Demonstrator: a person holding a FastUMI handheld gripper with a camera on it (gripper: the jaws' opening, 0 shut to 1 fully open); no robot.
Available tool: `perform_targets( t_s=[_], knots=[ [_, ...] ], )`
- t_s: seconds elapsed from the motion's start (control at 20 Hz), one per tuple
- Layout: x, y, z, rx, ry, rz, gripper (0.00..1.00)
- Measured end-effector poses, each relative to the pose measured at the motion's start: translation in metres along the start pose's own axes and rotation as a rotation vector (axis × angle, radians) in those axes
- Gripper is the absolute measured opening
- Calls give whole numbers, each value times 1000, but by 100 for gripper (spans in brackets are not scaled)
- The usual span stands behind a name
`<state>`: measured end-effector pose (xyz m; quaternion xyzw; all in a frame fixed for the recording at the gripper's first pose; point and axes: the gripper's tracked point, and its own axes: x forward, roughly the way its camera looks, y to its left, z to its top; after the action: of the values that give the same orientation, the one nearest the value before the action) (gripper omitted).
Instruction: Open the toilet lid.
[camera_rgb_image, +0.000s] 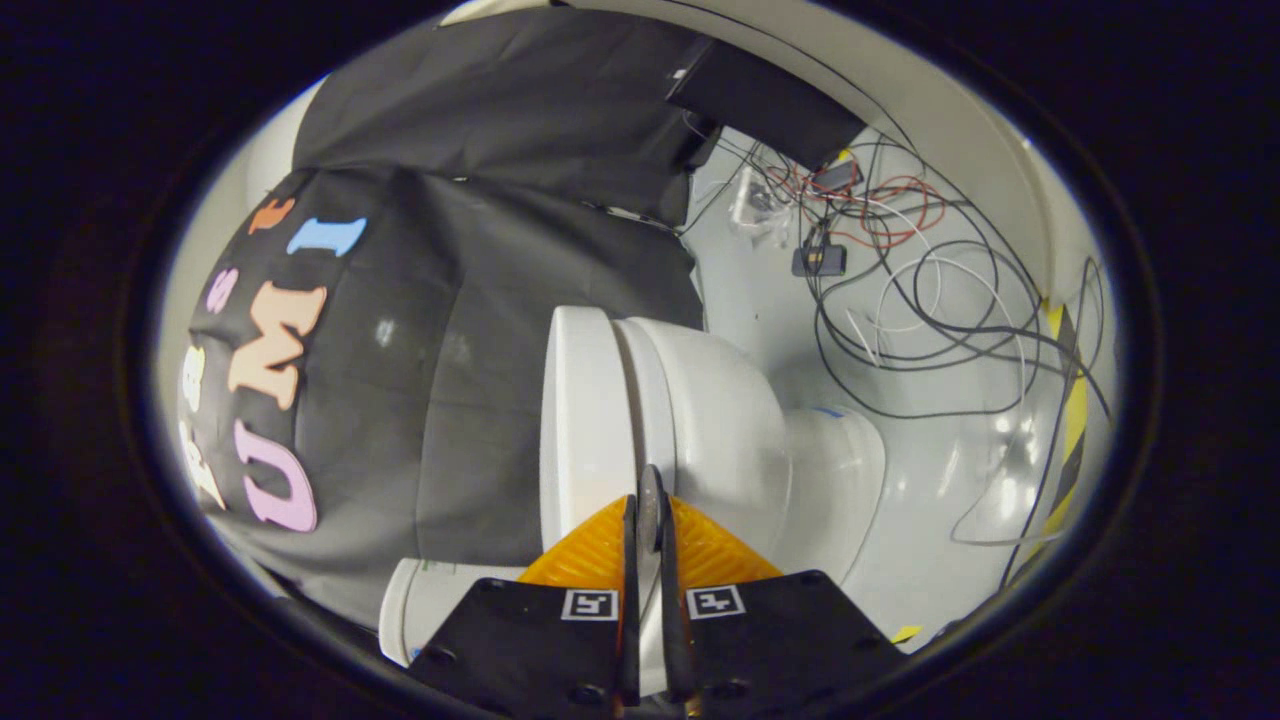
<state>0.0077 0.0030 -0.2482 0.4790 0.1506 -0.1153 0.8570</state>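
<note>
The claw (648, 500) sits at the bottom centre of the frame, its two fingers (600, 550) pressed almost together with only a thin slit between them. Their tips meet the edge of the white toilet lid (585, 410), though whether they actually pinch it cannot be told. The lid lies closed against the toilet bowl (720, 420), both in the middle of the frame and turned sideways in this view. Upper right, a tangle of cables (900, 270) sprawls across the pale grey floor (940, 480). Black cloth wall (480, 400) fills the left.
</note>
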Motion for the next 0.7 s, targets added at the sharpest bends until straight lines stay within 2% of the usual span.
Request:
perform_targets(
  t_s=[0.2, 0.35, 0.55, 0.7],
  knots=[
    [-15, 44, 9, -146, -23, 52, 11],
    [-31, 79, 7, -301, -34, 78, 11],
    [-57, 140, -8, -445, -54, 179, 11],
    [-70, 164, -23, -608, -40, 193, 11]
  ],
)
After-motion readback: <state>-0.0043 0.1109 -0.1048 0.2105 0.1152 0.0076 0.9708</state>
